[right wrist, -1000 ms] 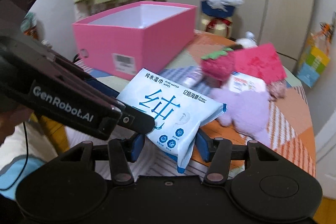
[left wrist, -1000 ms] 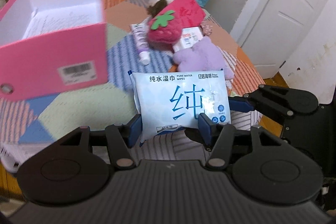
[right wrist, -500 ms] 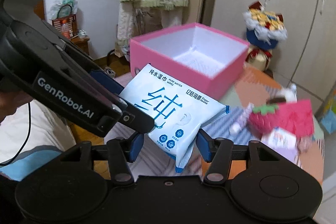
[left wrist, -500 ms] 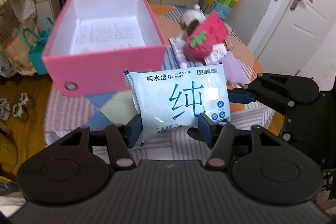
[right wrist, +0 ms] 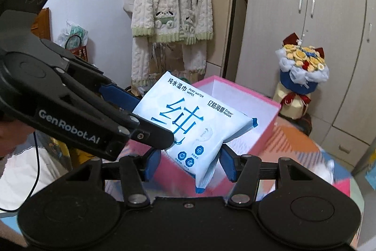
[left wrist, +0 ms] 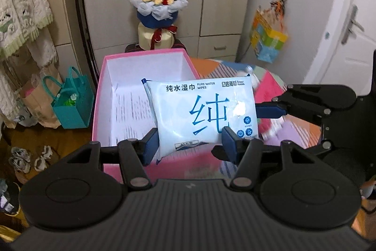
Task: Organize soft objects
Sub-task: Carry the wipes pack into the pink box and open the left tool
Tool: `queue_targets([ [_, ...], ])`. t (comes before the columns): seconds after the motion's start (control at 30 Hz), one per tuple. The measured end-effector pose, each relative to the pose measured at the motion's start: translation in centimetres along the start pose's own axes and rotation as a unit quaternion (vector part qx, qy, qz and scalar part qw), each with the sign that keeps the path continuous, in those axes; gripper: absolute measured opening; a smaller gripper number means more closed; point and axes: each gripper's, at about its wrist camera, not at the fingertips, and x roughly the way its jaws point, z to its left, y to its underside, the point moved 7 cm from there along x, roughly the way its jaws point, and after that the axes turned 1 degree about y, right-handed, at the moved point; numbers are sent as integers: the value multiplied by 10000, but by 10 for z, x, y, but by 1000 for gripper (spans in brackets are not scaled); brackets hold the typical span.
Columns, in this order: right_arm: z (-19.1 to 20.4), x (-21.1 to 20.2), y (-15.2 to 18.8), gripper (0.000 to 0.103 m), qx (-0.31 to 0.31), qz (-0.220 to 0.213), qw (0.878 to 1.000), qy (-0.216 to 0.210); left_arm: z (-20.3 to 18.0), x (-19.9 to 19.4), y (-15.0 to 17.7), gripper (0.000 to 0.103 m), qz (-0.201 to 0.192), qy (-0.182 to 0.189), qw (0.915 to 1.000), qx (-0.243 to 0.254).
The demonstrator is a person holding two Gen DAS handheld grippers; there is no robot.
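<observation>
In the left wrist view, one teal bag [left wrist: 70, 105] sits at the left edge on the floor. The single pink box [left wrist: 98, 95], open-topped, fills the centre. Over its right half hangs one wipes pack [left wrist: 202, 109], clamped at its lower edge between the blue pads of the left gripper [left wrist: 190, 142]. At right centre the right gripper [left wrist: 270, 109] also pinches the pack's side.

In the right wrist view, the left gripper [right wrist: 122, 98] enters from the left, closed on the pack [right wrist: 188, 124]. The right gripper [right wrist: 190, 162] is closed on the pack's lower corner, bottom centre. One bouquet [right wrist: 302, 69] stands at right.
</observation>
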Motion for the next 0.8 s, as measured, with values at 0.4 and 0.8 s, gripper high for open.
queue_targets([
  [0.4,-71,118,-31,59,584,567,9966,-117,68,120,-54,56,259,16,9961,-848],
  [0.8,-95,195,-35,59,757,1254,9892,58,111,193,-60,56,498,-21,9868,-1542],
])
